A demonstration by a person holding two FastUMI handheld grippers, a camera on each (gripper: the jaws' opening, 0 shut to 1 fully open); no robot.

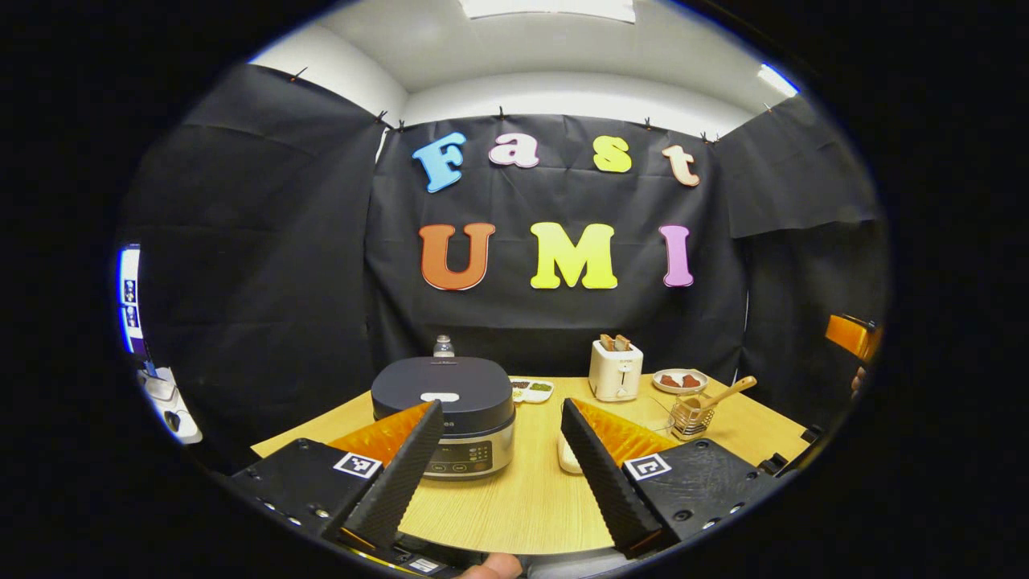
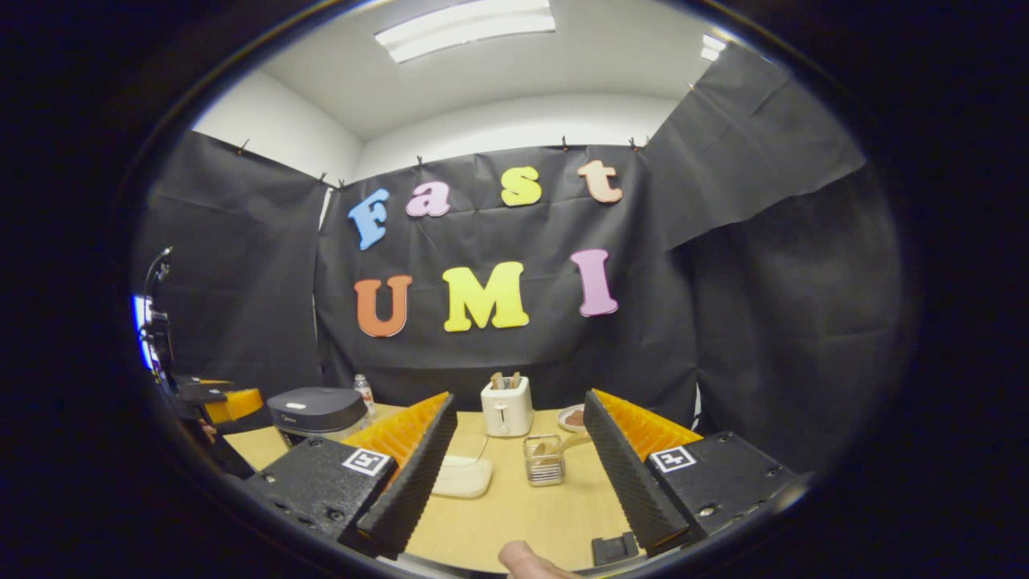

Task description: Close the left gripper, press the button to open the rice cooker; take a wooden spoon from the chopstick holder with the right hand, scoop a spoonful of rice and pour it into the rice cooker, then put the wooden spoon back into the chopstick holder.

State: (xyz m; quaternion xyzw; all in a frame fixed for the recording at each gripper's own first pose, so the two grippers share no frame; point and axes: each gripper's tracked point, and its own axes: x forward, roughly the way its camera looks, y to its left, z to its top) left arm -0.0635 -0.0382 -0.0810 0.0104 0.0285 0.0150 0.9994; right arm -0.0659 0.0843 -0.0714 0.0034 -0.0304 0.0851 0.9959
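Observation:
A dark rice cooker (image 1: 444,412) with its lid down stands on the wooden table (image 1: 514,498), straight ahead of my left gripper (image 1: 500,414), which is open and short of it. A wire chopstick holder (image 1: 690,416) at the right carries a wooden spoon (image 1: 725,394) leaning out to the right. In the right gripper view my right gripper (image 2: 518,406) is open, with the chopstick holder (image 2: 544,459) and wooden spoon (image 2: 563,443) between its fingers farther off. A white rice dish (image 2: 461,476) lies left of the holder. The rice cooker (image 2: 316,412) is at the far left.
A white toaster (image 1: 615,369) with toast stands at the back, a plate with brown pieces (image 1: 679,380) to its right, a small tray of beans (image 1: 532,389) and a bottle (image 1: 443,346) behind the cooker. A thumb (image 2: 526,559) shows at the bottom edge.

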